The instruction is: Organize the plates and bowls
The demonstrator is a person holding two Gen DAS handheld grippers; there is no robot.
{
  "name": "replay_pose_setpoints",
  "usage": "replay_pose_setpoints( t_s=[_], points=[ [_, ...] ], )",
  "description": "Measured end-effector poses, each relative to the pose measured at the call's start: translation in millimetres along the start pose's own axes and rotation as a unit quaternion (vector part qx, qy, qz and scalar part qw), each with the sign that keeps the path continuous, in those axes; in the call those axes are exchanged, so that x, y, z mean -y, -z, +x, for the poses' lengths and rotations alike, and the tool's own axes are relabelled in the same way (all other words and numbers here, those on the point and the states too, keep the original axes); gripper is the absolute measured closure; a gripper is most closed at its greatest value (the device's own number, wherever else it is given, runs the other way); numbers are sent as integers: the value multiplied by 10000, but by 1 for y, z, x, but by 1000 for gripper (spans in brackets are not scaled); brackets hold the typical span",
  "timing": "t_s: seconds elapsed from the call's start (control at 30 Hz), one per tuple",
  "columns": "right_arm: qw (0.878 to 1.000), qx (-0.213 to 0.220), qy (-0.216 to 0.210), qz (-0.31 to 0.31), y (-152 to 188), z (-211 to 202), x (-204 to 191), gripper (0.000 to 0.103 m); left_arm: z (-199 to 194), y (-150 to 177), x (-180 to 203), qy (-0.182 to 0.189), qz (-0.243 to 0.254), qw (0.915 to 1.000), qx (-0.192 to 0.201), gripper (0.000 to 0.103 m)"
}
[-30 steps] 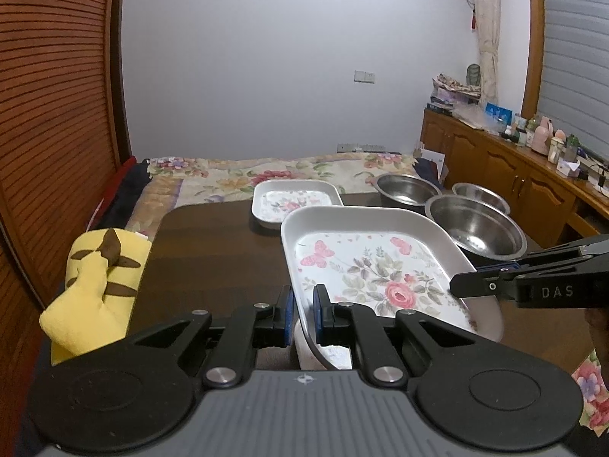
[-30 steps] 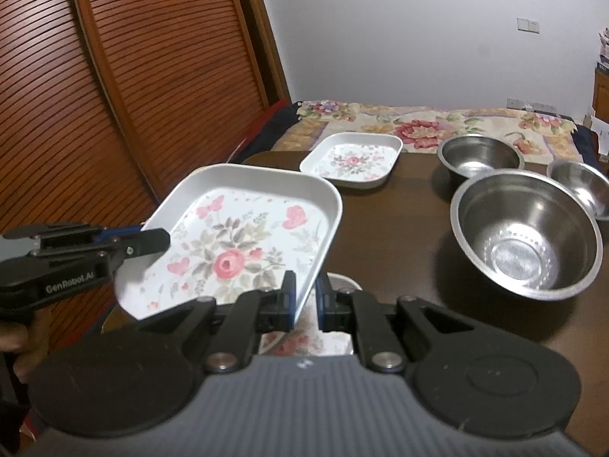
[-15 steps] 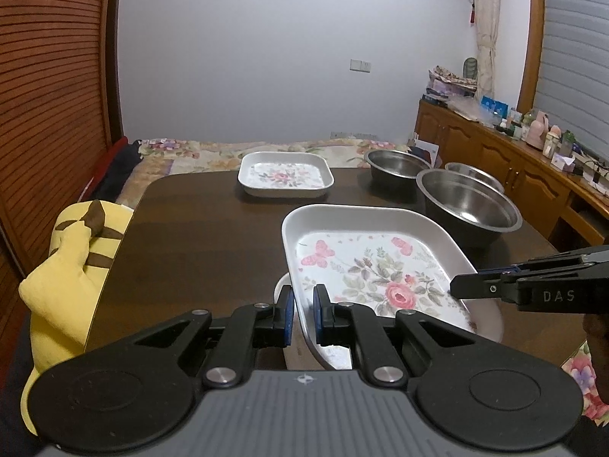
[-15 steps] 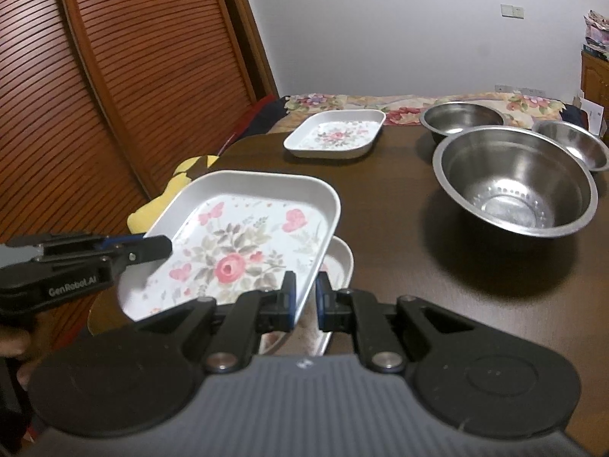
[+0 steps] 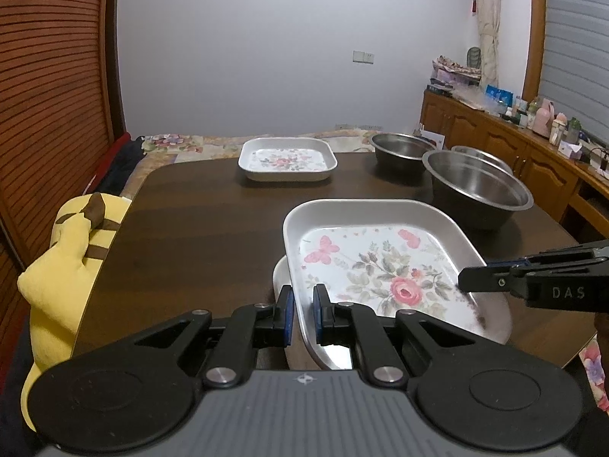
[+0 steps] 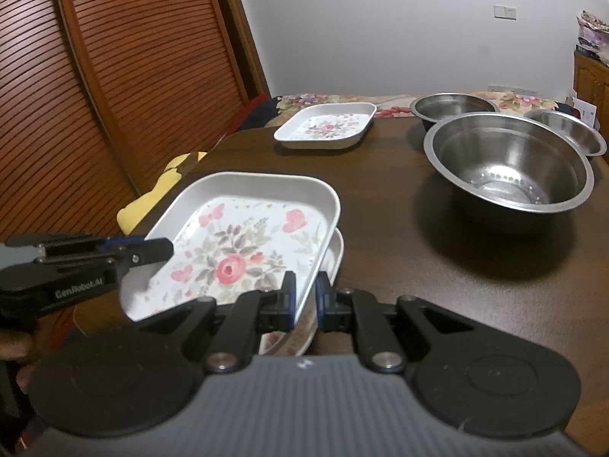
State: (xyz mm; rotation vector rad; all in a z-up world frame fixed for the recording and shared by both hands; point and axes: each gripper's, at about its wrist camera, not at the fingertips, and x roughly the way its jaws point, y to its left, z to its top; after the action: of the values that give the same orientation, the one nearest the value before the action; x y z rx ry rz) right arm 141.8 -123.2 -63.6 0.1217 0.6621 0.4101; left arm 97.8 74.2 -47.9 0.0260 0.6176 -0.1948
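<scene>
Left wrist view: big floral tray coming down onto a second dish

Left wrist view is showing the left gripper [image 5: 302, 314] clamped narrow on the near-left rim of the large white rectangular tray with the rose and butterfly print [image 5: 375, 262]. Right gripper [image 6: 304, 297] is pinching the opposite rim the same way, so both tools are carrying the one tray between them.

Change over the last second: tray is sitting lower against the dark brown wooden table [image 5: 198, 228], and the far dishes are looking higher in frame. A white dish [image 6: 335, 255] underneath, near the table's near edge, is now peeking out just below the tray. Cannot tell if they are touching yet. Likely meaning: stacking step is nearly finished, release not yet done.

Tray's long axis is running near-to-far, tilted, far end looking higher than the near end.

Still loose on the table: small white floral tray [image 5: 287, 159] at the far side, three stainless steel bowls [image 6: 508, 163] at far right, well apart from the stack.
</scene>
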Motion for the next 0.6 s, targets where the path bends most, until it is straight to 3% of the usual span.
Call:
replay_pose_setpoints(
  t_s=[0.6],
  points=[
    [9998, 138, 104, -27, 9, 9, -3, 91, 15, 11, 5, -242, 226, 9994, -118, 92]
  ],
)
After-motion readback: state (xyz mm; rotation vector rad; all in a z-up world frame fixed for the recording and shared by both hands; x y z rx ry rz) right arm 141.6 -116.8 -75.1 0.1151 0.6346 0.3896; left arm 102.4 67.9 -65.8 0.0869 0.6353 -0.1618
